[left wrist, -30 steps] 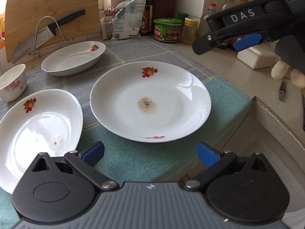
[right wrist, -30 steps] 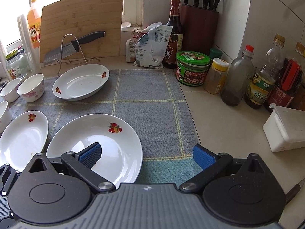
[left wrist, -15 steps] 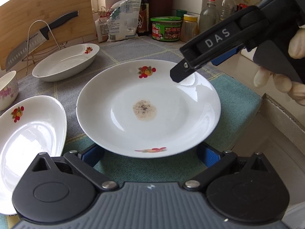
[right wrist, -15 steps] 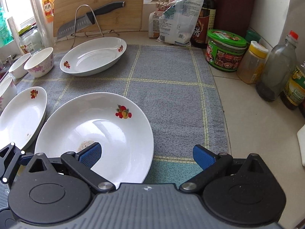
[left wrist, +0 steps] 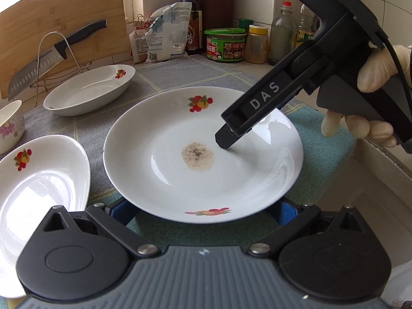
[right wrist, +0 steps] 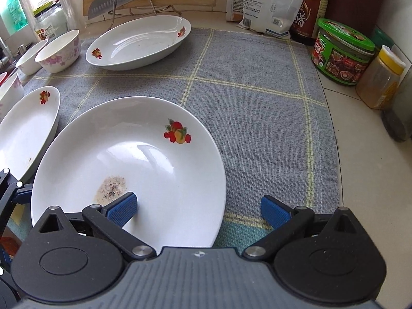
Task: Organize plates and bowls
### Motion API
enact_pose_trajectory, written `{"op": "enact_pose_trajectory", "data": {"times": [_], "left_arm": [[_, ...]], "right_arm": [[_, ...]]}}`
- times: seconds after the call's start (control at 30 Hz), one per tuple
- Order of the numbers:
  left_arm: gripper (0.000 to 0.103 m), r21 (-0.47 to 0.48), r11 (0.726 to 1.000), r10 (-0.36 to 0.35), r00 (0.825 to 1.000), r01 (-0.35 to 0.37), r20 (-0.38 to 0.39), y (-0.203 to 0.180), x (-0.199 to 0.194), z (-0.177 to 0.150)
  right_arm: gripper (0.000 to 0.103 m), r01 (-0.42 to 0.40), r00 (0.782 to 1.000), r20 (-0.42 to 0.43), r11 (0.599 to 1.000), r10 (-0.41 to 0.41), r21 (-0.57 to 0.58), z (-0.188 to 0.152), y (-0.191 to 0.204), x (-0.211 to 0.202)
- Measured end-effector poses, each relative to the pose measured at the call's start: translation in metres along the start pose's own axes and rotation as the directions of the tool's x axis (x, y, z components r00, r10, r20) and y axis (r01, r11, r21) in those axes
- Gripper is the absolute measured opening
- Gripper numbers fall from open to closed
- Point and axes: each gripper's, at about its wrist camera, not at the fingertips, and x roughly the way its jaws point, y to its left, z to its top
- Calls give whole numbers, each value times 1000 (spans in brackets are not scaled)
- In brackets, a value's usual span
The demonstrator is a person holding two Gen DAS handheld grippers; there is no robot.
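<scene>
Both of your claws have closed in on the round plate [left wrist: 203, 152] over the last second. Your left claw [left wrist: 203, 212], which a second ago hung back over the mat [right wrist: 257, 97], now has its spread jaws tucked under the plate's near rim, one blue pad [left wrist: 285, 209] showing on each side. Your right claw [right wrist: 198, 207] has dropped from above the tabletop [right wrist: 365, 175]: one pad sits inside the plate beside the brown stain [left wrist: 197, 155], the other outside over the mat, so the rim lies between its jaws. Both claws are released, neither yet grasping anything.

The plate rests on the mat, between the oval dish [left wrist: 38, 180] at its left and the other oval dish [right wrist: 139, 42] farther back, apart from both. The bowls [right wrist: 58, 51] stand at the mat's far left edge.

This looks like the start of a lift: you seem set to clench on the rim. Glazed china is slick, so grip well in from the edge before raising it.
</scene>
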Motion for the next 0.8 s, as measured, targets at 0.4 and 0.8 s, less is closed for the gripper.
{"op": "enact_pose_trajectory", "data": {"times": [0.4, 0.8], "left_arm": [[103, -2, 1000, 5, 1000, -5, 16, 0, -2, -2], [103, 4, 1000, 9, 999, -9, 39, 0, -3, -4]], "right_arm": [[103, -15, 999, -33, 1000, 14, -18, 4, -1, 3], [103, -129, 990, 34, 985, 134, -114, 1, -6, -1]]}}
